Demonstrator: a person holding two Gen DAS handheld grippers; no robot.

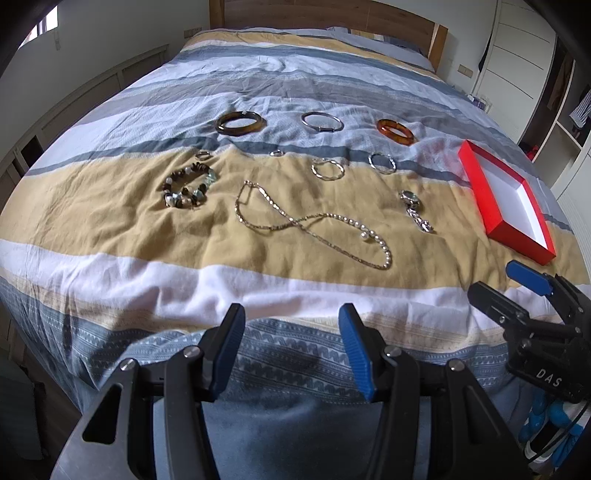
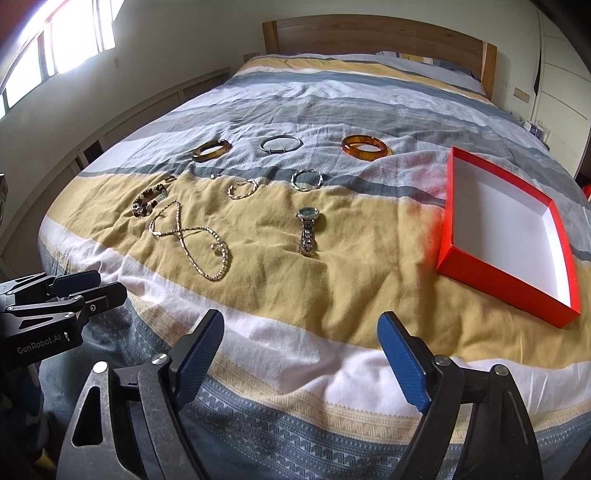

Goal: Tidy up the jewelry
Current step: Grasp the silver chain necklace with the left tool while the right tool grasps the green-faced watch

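Note:
Jewelry lies spread on a striped bedspread. A long chain necklace (image 1: 310, 225) (image 2: 192, 240), a beaded bracelet (image 1: 188, 186) (image 2: 149, 201) and a watch (image 1: 415, 208) (image 2: 308, 229) lie nearest. Three bangles sit further back: dark brown (image 1: 241, 123) (image 2: 211, 150), silver (image 1: 322, 122) (image 2: 280, 144), amber (image 1: 396, 132) (image 2: 366, 147). An empty red box with a white inside (image 1: 476, 177) (image 2: 447, 206) lies at the right. My left gripper (image 1: 291, 325) and right gripper (image 2: 301, 332) are open and empty, above the bed's near edge.
Two silver hoops (image 1: 328, 169) (image 1: 382, 162) and two small rings (image 1: 202, 155) (image 1: 277, 152) lie mid-bed. A wooden headboard (image 2: 369, 33) stands at the back. A white wardrobe (image 1: 524, 62) stands to the right, a wall with windows (image 2: 55, 44) to the left.

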